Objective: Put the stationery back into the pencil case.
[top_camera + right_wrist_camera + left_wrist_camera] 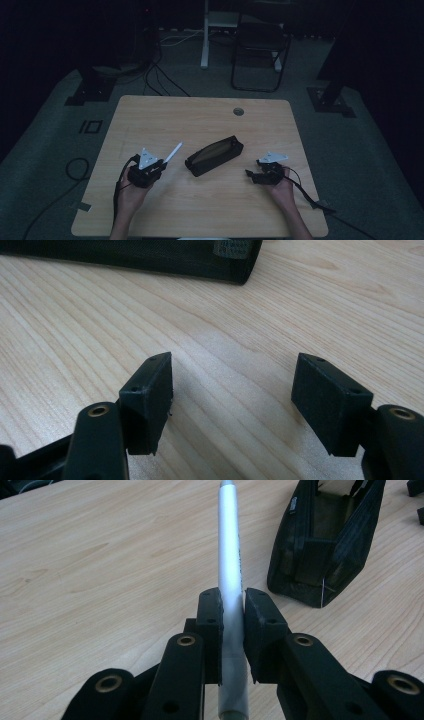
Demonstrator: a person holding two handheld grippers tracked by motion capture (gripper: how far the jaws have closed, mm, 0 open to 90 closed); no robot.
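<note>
Leftmost, the left gripper (161, 163) sits in the person's left hand (131, 192) over the wooden tabletop (165, 115). Its fingers (210, 625) are clenched on a silver pen (231, 575), one black pad pressed to each side of the barrel. The pen runs on well past the fingertips, and its tail pokes out behind them toward the camera. From above, the pen (173, 152) slants up and away from the fingers, toward the pouch.

Just beyond and to the right of those fingers lies a black pouch (214, 155), flat on the tabletop with its zip open and the lining showing. In the left gripper view the pouch (320, 545) gapes toward the camera, near the pen but apart from it.

Further right, the right gripper (252, 175) is held low in the right hand (282, 189), pointing left toward the pouch. Its fingers (147, 400) are released, spread wide with bare wood between them. Ahead of them, well apart, a dark edge of the pouch (150, 255) crosses the top of the right gripper view. A cable (305, 192) trails behind this gripper.
</note>
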